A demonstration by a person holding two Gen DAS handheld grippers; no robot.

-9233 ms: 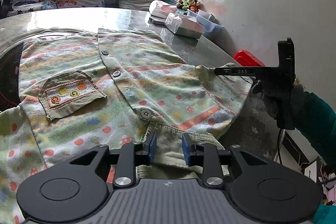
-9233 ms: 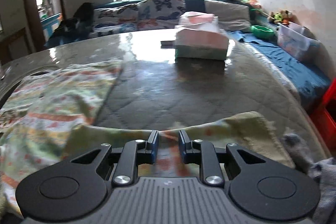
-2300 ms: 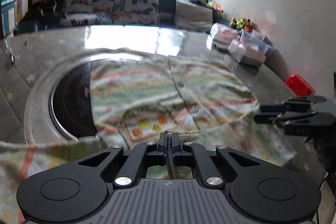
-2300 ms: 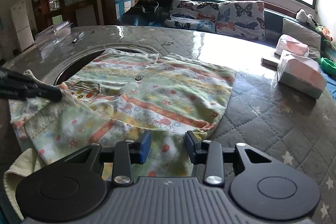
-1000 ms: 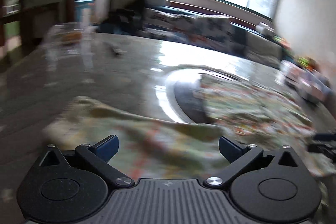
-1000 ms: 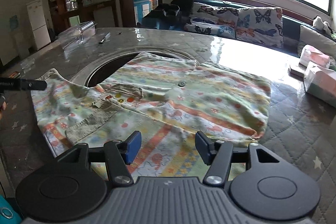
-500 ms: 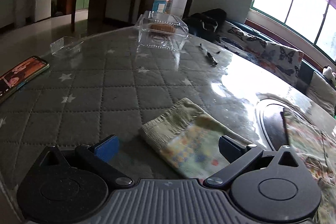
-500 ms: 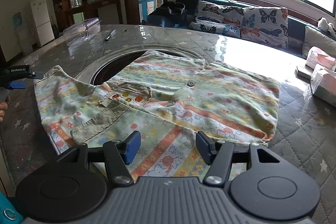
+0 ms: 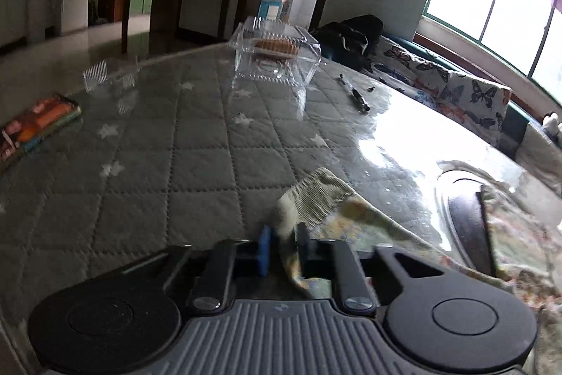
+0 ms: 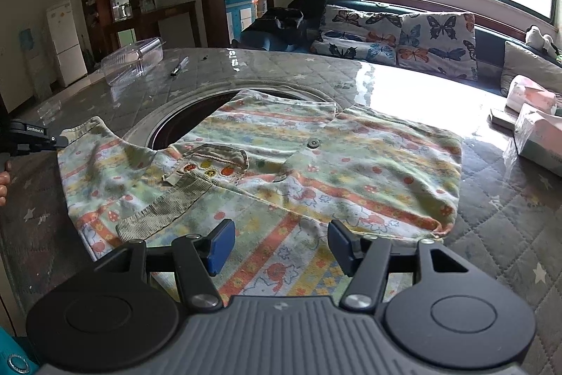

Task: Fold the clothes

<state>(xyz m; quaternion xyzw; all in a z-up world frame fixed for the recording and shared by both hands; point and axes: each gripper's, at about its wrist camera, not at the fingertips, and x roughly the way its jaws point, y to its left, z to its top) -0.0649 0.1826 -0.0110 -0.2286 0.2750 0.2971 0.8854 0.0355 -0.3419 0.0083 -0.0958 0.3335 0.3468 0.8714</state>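
Your left claw (image 9: pixel 282 250) closed on the sleeve (image 9: pixel 318 195) | right claw (image 10: pixel 279 246) open | shirt (image 10: pixel 316 164) lies flat, collar toward you.

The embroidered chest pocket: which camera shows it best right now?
The right wrist view: the pocket lies in plain sight on the spread shirt. The left wrist view shows only the shirt's ribbed cuff, not the pocket.

Home living room: sofa (image 10: pixel 404 34), fridge (image 10: pixel 66 41)
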